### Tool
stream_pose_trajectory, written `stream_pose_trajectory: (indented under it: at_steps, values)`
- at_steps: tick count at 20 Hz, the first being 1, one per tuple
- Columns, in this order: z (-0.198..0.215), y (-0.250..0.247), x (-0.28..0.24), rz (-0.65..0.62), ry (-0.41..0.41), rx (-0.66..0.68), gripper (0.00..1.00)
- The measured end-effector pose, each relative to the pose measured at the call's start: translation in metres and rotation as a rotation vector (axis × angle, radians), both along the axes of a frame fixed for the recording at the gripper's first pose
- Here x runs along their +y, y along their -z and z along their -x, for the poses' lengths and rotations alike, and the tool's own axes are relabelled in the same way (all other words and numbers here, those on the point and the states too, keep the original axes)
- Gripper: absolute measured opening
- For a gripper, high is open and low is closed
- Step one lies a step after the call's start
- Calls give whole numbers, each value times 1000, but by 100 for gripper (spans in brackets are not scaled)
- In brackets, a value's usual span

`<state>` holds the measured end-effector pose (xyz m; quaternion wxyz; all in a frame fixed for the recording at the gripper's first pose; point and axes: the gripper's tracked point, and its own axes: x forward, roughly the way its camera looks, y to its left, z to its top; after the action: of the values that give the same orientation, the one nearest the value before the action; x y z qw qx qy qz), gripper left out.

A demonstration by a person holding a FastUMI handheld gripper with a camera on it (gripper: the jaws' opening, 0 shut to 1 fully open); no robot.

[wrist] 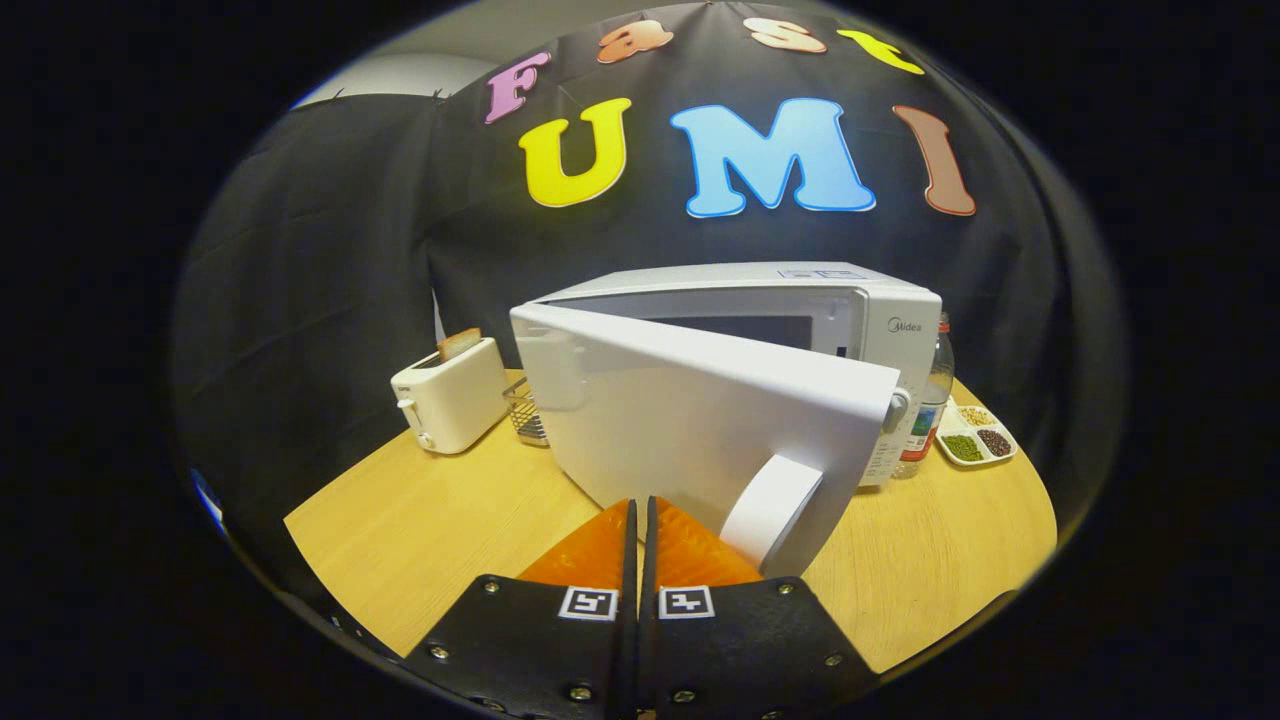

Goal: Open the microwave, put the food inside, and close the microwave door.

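Door [700, 420] just beyond closed tool [641, 510].

The microwave door [700, 430] stands partly open straight ahead at twelve o'clock, blocking the gripper [640, 515], whose fingers are pressed together with nothing between them, tips just at the door. Bare table [430, 520] lies open at ten o'clock; a toaster [452, 405] and wire basket [527, 412] stand beyond. At two o'clock, bottle [932, 400] and tray [978, 436] crowd the microwave [880, 330].

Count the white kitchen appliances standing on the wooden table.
2. The white microwave stands just ahead of the closed gripper, its door swung partly open. The small white toaster sits beside the door's hinge side. More could be hidden behind the microwave.
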<state>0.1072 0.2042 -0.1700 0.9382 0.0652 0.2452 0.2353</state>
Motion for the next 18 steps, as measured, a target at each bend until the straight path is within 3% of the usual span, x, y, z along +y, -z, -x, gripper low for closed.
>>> stream_pose_trajectory:
  at_steps: [18]
  values:
    - [-117, 12, -39, -32, 150, 29, 1]
